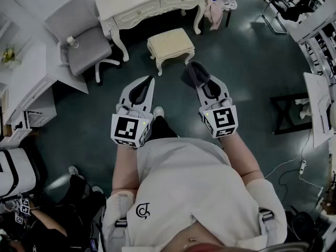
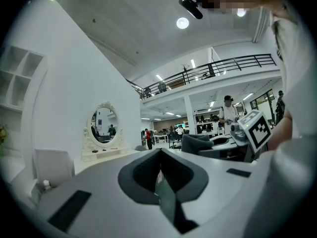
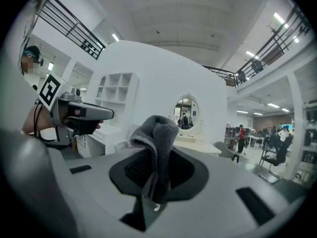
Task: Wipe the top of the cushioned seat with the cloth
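The cloth (image 3: 157, 133) was pinched tight in the right tongs (image 1: 201, 82) and was bunched up above the tips. The left tongs (image 2: 159, 171) were pressed together with nothing in them. The cushioned seat (image 1: 170, 42) was seen on the floor, just in front of the white desk (image 1: 152, 1). It was well apart from both tongs and not yet touched.

Things could go wrong from here. The cloth was held as a thick lump, so only a small bit might be rubbed on the seat and parts of the top might be missed. If it were pushed down too hard, the hard tips could be scraped on the soft top. The seat looked light, so it might be shoved along the floor, as it was held by nothing.

The seat was shown only in the head view. In both gripper views a round mirror (image 2: 103, 125) and the far room were shown instead. How the cloth was gripped was shown best in the right gripper view.
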Action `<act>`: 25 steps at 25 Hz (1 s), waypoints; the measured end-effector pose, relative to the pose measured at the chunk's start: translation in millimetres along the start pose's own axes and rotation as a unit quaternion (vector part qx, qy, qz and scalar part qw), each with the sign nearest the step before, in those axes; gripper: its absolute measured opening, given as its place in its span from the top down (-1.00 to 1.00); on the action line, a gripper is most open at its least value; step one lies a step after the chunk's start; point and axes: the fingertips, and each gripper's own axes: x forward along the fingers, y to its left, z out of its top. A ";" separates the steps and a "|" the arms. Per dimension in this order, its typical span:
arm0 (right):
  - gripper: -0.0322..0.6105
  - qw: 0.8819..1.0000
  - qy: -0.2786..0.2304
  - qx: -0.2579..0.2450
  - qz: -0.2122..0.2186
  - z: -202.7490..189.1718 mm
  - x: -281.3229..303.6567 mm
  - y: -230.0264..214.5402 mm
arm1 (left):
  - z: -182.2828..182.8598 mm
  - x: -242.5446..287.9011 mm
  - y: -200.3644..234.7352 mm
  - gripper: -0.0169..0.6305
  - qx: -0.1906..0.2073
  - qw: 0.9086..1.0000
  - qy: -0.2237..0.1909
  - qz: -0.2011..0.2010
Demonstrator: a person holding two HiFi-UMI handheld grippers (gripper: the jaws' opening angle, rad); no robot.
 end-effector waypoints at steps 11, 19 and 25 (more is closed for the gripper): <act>0.68 1.000 0.005 0.002 0.002 -4.8 5.1 -6.3 | -2.8 10.5 -1.4 0.91 -0.007 1.000 0.000 -0.007; 0.68 1.000 0.001 0.022 -0.013 -8.1 11.4 -14.1 | -11.2 19.9 1.9 0.91 -0.013 1.000 0.008 -0.014; 0.67 0.999 0.015 0.023 -0.019 -19.4 28.4 -25.1 | -22.5 39.0 11.0 0.91 -0.017 0.999 0.019 -0.022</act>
